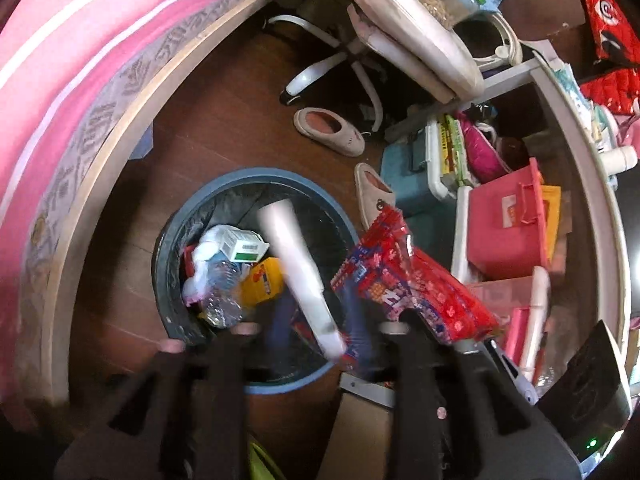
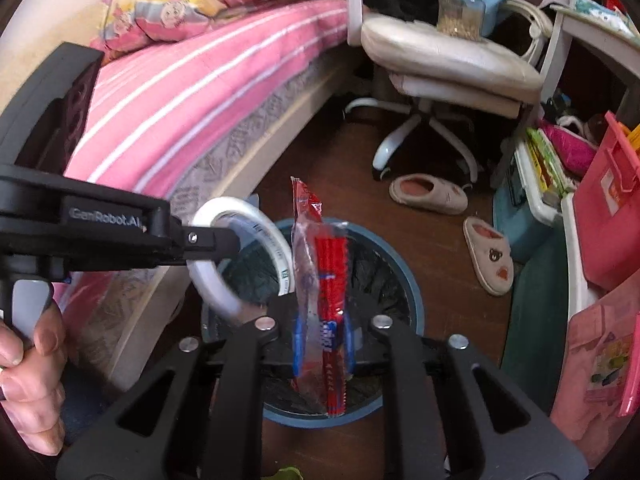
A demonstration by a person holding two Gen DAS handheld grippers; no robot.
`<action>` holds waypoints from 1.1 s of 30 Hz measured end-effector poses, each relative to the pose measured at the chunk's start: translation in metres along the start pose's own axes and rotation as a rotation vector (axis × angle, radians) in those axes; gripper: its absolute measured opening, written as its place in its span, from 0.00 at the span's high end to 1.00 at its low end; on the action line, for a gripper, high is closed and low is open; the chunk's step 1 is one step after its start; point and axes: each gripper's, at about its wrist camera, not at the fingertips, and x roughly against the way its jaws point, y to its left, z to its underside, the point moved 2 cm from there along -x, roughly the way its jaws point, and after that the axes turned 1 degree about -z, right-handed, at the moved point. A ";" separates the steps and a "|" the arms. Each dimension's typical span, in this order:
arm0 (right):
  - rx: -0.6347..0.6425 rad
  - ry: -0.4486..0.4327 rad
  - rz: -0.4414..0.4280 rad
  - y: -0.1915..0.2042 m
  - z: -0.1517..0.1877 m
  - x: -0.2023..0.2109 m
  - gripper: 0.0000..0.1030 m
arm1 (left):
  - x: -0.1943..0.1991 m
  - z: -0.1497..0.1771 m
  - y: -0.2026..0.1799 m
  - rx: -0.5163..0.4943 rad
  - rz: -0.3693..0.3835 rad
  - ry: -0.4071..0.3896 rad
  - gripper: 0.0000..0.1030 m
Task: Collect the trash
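Observation:
A blue-rimmed bin (image 1: 280,174) with a black liner stands on the wooden floor, holding a white carton, a crushed bottle and a yellow packet. My left gripper (image 1: 316,316) hangs over it, open. A white tape roll (image 1: 298,264), blurred and edge-on, lies loose between its blue pads. In the right wrist view the same tape roll (image 2: 236,256) shows as a ring at the left gripper's tip, above the bin (image 2: 416,296). My right gripper (image 2: 322,332) is shut on a red snack wrapper (image 2: 330,280), held upright over the bin's near side. That wrapper (image 1: 404,272) also appears beside the left gripper.
A bed with a pink striped cover (image 2: 192,92) runs along the left. A white office chair (image 2: 440,60) stands behind the bin, with two slippers (image 2: 428,194) on the floor. Pink and teal storage boxes (image 1: 508,220) crowd the right. A hand (image 2: 32,364) grips the left gripper's handle.

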 end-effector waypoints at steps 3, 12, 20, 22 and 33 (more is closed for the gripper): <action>-0.002 0.000 0.029 -0.001 -0.001 -0.003 0.45 | 0.003 -0.003 -0.001 -0.015 -0.039 -0.041 0.18; 0.026 -0.037 0.067 0.000 0.003 0.010 0.15 | 0.015 -0.002 -0.002 -0.020 -0.072 -0.054 0.14; 0.085 -0.112 0.061 0.021 -0.001 0.044 0.11 | 0.054 0.004 0.002 -0.035 -0.128 -0.147 0.12; 0.111 -0.140 0.060 0.030 -0.002 0.056 0.10 | 0.067 0.007 0.003 -0.039 -0.133 -0.168 0.11; 0.177 -0.268 -0.021 0.083 -0.020 0.121 0.09 | 0.156 0.032 0.013 -0.017 -0.123 -0.354 0.11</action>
